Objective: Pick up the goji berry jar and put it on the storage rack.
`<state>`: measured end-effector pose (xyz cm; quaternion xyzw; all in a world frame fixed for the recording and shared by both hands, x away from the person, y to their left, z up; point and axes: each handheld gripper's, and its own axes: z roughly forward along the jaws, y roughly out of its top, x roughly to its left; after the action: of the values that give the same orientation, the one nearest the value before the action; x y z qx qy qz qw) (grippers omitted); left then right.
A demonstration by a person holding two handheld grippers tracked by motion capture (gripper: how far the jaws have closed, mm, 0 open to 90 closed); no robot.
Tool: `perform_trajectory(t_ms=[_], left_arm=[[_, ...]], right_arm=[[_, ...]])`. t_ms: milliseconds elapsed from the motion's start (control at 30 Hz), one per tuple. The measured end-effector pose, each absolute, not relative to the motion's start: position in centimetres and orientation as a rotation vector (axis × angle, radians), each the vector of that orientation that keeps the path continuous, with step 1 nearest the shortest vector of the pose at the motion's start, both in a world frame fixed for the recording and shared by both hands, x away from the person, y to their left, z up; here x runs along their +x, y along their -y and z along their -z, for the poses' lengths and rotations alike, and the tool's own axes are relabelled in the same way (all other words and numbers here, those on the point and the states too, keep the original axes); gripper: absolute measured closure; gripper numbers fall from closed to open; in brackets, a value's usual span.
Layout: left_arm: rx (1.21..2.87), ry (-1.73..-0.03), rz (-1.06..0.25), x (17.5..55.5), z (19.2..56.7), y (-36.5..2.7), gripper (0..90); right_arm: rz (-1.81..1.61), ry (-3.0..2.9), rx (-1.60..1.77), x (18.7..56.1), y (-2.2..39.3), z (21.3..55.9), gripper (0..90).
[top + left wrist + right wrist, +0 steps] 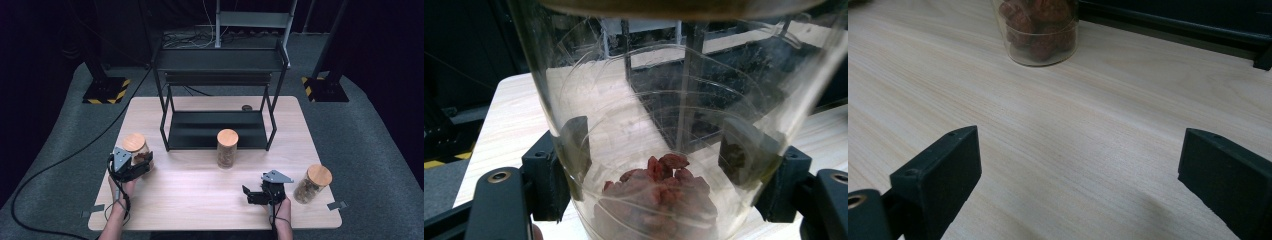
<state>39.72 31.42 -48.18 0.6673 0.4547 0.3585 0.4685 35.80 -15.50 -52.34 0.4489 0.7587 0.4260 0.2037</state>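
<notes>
High view gives the wooden desk as the largest thing, pale and rectangular on a grey carpet. At 12 o'clock on the desk stands a black metal rack with an upper shelf and a low shelf. Three glass jars with round wooden lids stand on the desk. The middle jar is just in front of the rack's low shelf, near the centre. The right jar is at 4 o'clock, near the desk's edge. The left jar is at 9 o'clock.

The left claw is closed around the left jar; in the left gripper view its two black jaws press the glass wall of this jar from both sides, and red dried pieces lie at the bottom inside.

The right claw is at 5 o'clock, low over the desk, a little to the left of the right jar and apart from it. In the right gripper view its jaws are spread wide with only bare wood between them, and the bottom of a jar with reddish-brown pieces stands farther ahead.
</notes>
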Motion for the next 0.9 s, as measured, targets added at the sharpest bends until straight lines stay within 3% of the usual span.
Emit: perform_trajectory(t_ms=[900], left_arm=[[1.657, -1.073, -0.868, 39.9, 47.5, -30.3, 24.8]], right_arm=[[-1.189, -2.118, 1.252, 35.8, 15.5, 52.3, 2.8]])
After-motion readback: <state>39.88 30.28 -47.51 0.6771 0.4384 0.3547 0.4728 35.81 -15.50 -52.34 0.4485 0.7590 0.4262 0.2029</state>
